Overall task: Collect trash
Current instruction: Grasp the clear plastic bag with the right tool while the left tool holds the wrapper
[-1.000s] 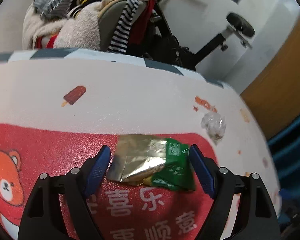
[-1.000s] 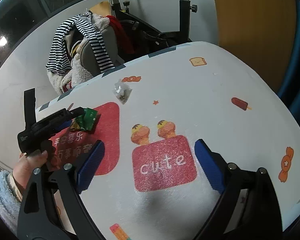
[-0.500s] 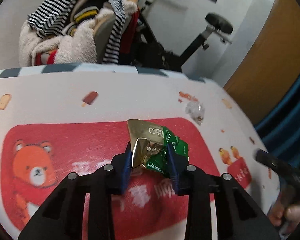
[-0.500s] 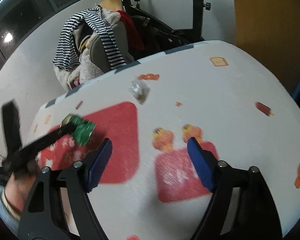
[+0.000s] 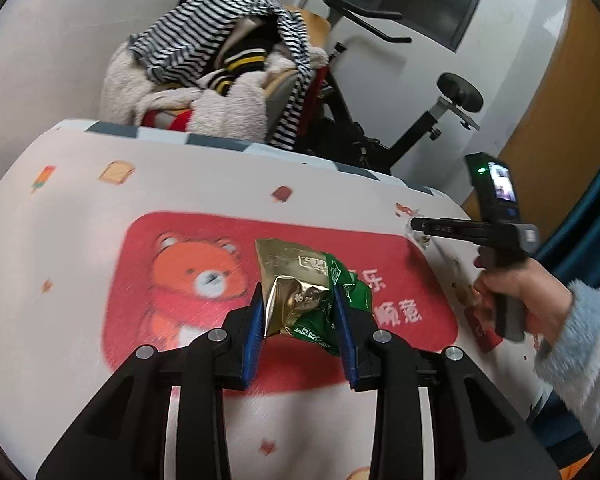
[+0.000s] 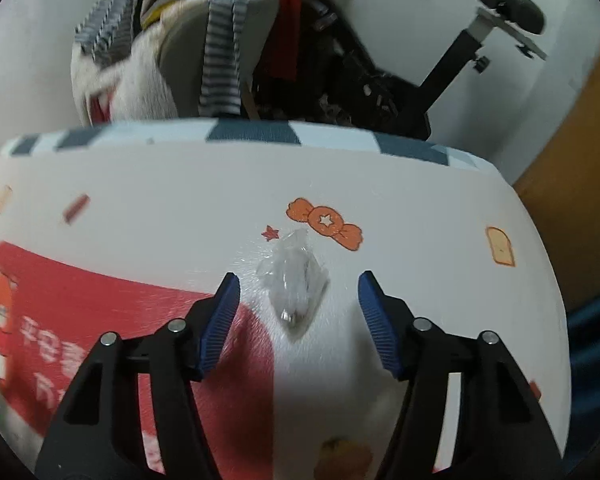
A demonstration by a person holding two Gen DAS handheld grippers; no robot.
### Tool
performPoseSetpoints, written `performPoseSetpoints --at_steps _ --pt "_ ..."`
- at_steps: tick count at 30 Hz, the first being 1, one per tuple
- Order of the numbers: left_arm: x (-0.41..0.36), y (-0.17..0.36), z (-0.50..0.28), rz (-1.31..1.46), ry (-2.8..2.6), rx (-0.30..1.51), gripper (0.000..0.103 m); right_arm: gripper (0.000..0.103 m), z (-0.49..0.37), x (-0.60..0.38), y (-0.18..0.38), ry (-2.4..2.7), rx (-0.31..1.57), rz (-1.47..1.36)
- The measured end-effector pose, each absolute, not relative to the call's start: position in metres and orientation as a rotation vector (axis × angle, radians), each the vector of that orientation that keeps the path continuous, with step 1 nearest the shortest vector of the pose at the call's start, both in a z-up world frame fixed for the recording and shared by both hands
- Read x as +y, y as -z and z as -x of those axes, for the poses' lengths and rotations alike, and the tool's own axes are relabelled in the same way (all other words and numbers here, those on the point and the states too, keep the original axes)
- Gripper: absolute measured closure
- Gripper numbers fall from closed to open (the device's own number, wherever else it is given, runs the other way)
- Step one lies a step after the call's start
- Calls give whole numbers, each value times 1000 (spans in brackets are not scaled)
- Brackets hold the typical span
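My left gripper (image 5: 298, 300) is shut on a crumpled gold and green snack wrapper (image 5: 300, 288) and holds it above the red bear print of the tablecloth (image 5: 80, 208). My right gripper (image 6: 298, 292) is open, its jaws on either side of a clear crumpled plastic wrapper (image 6: 296, 280) that lies on the tablecloth (image 6: 160, 184) beside an orange candy print. In the left wrist view the right gripper (image 5: 416, 224) shows at the right, held by a hand, its tip at the clear wrapper (image 5: 422, 240).
Beyond the table's far edge (image 6: 252, 134) stand a chair piled with striped and fleecy clothes (image 5: 220, 68) and an exercise bike (image 5: 420, 132). A wooden door (image 5: 560, 100) and a blue curtain (image 5: 588, 216) are at the right.
My left gripper closed on the gold and green wrapper and lifted it off the table. My right gripper moved forward across the table until the clear wrapper lay between its open jaws.
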State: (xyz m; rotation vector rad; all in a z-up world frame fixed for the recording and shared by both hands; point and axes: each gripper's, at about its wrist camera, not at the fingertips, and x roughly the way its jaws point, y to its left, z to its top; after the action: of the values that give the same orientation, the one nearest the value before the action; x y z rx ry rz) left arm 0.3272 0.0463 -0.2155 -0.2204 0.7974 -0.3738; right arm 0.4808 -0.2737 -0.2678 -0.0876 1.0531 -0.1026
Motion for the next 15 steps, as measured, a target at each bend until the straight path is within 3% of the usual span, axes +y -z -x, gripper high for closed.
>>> performPoseSetpoints --at_steps 2,3,6,15 --pt "56 215 -317 240 365 794 71 46 -487 -275 275 90 1095 92" --pt "59 214 -312 246 362 791 71 61 -488 -277 277 79 1108 82" --pt "65 210 -297 247 361 776 71 75 -476 -281 269 38 1076 23" --pt "66 197 -251 254 368 758 71 78 -392 -264 230 -155 946 -72"
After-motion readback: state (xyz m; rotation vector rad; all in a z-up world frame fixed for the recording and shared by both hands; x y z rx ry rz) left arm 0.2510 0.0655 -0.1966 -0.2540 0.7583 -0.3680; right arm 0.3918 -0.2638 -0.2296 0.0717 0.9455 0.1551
